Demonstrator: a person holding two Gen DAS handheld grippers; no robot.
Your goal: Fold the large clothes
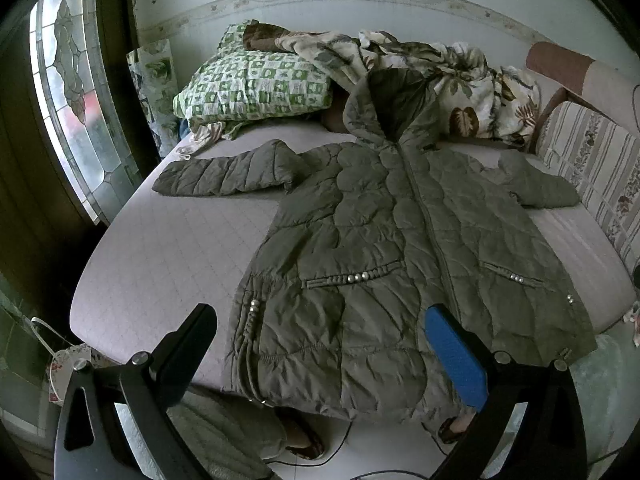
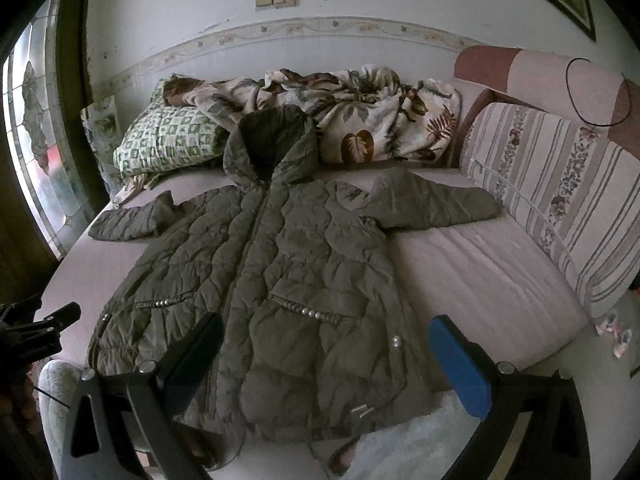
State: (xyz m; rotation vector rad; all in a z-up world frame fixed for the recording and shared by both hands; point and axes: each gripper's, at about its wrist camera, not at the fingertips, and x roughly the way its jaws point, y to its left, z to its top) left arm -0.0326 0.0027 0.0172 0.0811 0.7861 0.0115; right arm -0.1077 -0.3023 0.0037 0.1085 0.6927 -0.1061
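Your jacket (image 1: 384, 248) lies flat, zipped, sleeves spread across the bed (image 1: 168, 248), hem over the near edge, ready for folding; your left gripper (image 1: 320, 344) and right gripper (image 2: 324, 344) hover wide open above that hem, holding nothing

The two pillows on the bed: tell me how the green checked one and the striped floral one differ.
The green checked pillow lies at the head of the bed, partly under the leaf-print blanket; the striped floral pillow leans tilted along the side by the sleeve of the olive quilted jacket. The checked one shows green and white squares, the striped one pale bands with flower columns. The striped one looks larger. Neither lies on the jacket.
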